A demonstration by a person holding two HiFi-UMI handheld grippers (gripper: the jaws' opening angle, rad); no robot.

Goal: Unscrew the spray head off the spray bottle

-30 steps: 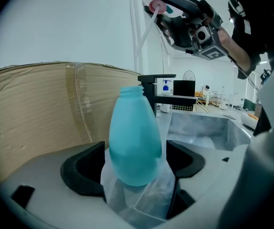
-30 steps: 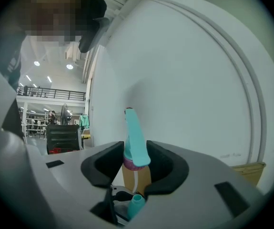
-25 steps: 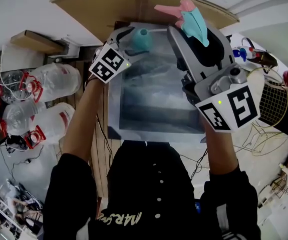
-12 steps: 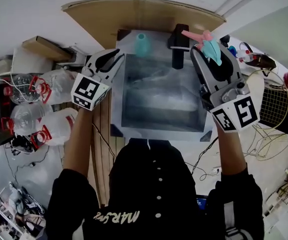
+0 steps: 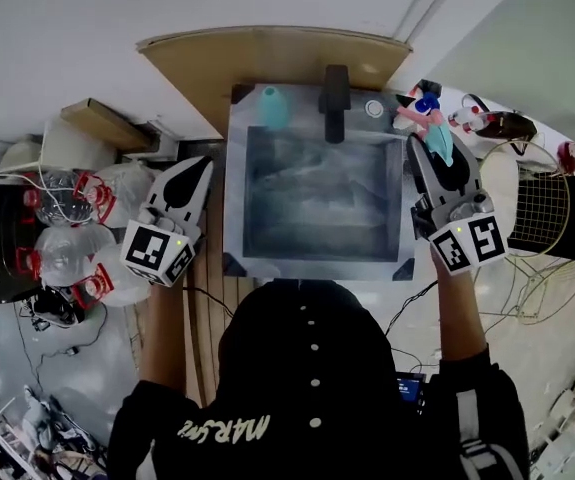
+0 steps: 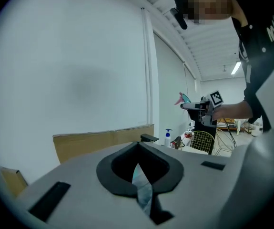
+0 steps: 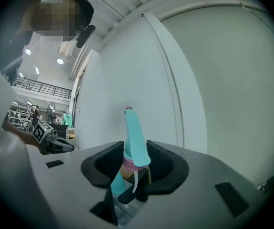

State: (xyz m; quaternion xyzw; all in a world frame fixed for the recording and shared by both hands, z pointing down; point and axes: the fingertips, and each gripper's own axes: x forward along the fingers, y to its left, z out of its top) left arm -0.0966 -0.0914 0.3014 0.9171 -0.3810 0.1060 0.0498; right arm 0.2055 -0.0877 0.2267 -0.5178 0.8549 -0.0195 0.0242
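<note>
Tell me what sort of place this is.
Probably a workshop or lab mock-up, not a home kitchen: a steel sink with a black tap stands against a bare wall, big water jugs sit beside it, and cables trail over the floor.

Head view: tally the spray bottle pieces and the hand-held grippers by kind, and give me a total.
Teal plastic bottle body, on the back rim of the steel sink: 1
Teal-and-pink plastic spray head, clamped in the right hand-held gripper: 1
Hand-held grippers, counting the left hand-held gripper: 2
Total: 4
</note>
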